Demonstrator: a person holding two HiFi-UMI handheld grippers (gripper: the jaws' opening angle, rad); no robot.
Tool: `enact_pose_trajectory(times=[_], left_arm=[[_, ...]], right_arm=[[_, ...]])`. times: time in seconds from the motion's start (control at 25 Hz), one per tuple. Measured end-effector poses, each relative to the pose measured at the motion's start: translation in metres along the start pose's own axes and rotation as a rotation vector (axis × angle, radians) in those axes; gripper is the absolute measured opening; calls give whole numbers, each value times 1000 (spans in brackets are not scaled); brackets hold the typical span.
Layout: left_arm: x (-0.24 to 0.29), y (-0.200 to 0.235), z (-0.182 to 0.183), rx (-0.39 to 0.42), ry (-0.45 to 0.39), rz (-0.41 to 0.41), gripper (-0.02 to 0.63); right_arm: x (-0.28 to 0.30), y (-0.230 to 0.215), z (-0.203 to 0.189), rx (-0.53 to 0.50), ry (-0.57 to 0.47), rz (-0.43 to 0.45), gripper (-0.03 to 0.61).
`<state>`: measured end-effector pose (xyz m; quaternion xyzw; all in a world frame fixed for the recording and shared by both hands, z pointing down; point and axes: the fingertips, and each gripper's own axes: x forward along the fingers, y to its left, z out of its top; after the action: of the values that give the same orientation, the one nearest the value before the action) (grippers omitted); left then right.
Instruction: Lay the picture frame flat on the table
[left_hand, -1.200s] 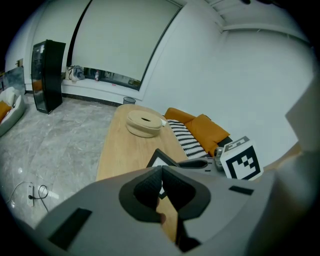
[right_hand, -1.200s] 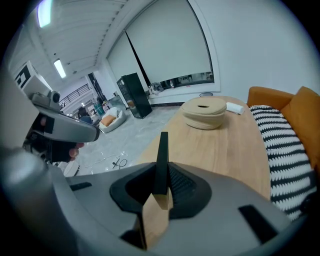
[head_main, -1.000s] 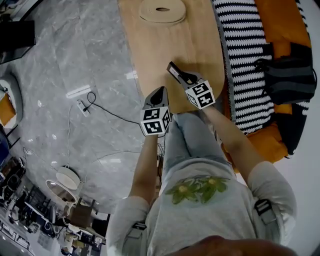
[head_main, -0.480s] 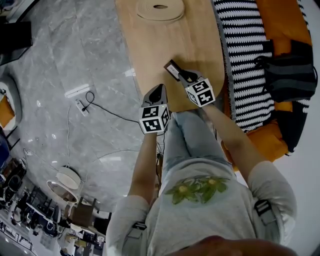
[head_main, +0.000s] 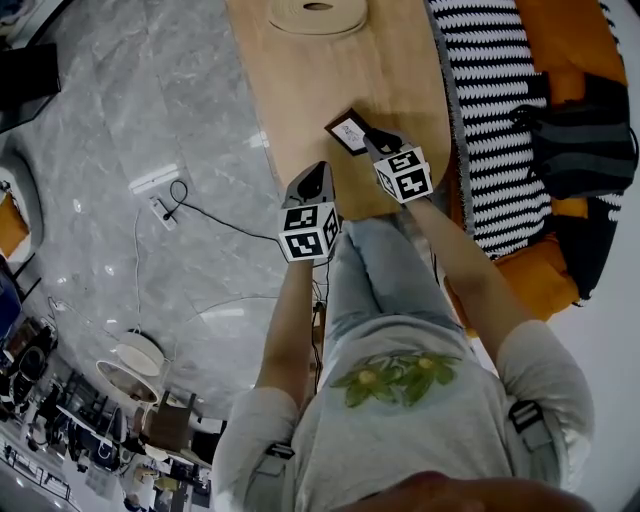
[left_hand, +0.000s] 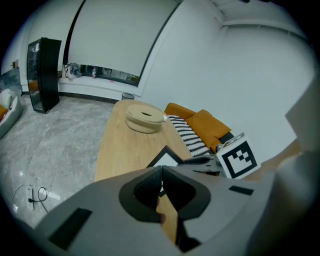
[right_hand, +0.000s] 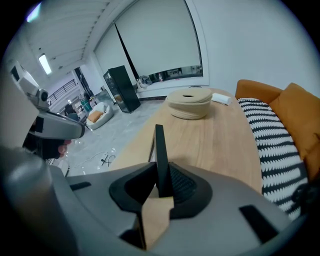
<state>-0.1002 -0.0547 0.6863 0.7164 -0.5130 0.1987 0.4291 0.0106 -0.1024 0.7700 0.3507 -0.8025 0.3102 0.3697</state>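
A black picture frame (head_main: 348, 131) with a white picture lies low over the wooden table (head_main: 330, 70), its face turned up in the head view. My right gripper (head_main: 372, 138) has the frame's near edge (right_hand: 160, 150) between its pads. Its jaws are opening, and the pads still touch the frame. My left gripper (head_main: 318, 172) hovers at the table's near edge, shut and empty, a short way left of the frame (left_hand: 165, 159). In the left gripper view its pads (left_hand: 150, 187) meet, and the right gripper's marker cube (left_hand: 237, 157) shows beside the frame.
A round beige coiled disc (head_main: 318, 12) sits at the table's far end. An orange sofa with a black-and-white striped blanket (head_main: 490, 100) and a black bag (head_main: 585, 140) runs along the right. A power strip and cable (head_main: 160, 210) lie on the grey floor at left.
The frame has tipped over from edge-on, so its white face now shows from above. The right gripper shifted slightly farther along the table. The left gripper has barely moved.
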Motion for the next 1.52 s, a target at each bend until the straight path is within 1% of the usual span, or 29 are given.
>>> enact_pose_trajectory(times=[0.32, 0.6, 1.0, 1.16, 1.52], left_arm=[[14, 1, -2, 7, 14, 1, 17], [23, -2, 2, 19, 30, -1, 17], [40, -1, 4, 36, 55, -13, 17], [48, 2, 1, 42, 70, -17, 17], [66, 3, -9, 56, 99, -17, 17]], right_arm=[[6, -18, -4, -2, 30, -37, 93], [10, -31, -9, 11, 64, -38, 107], [24, -56, -16, 66, 93, -34, 137], [30, -62, -20, 78, 103, -42, 146], [40, -75, -33, 129, 102, -25, 153]])
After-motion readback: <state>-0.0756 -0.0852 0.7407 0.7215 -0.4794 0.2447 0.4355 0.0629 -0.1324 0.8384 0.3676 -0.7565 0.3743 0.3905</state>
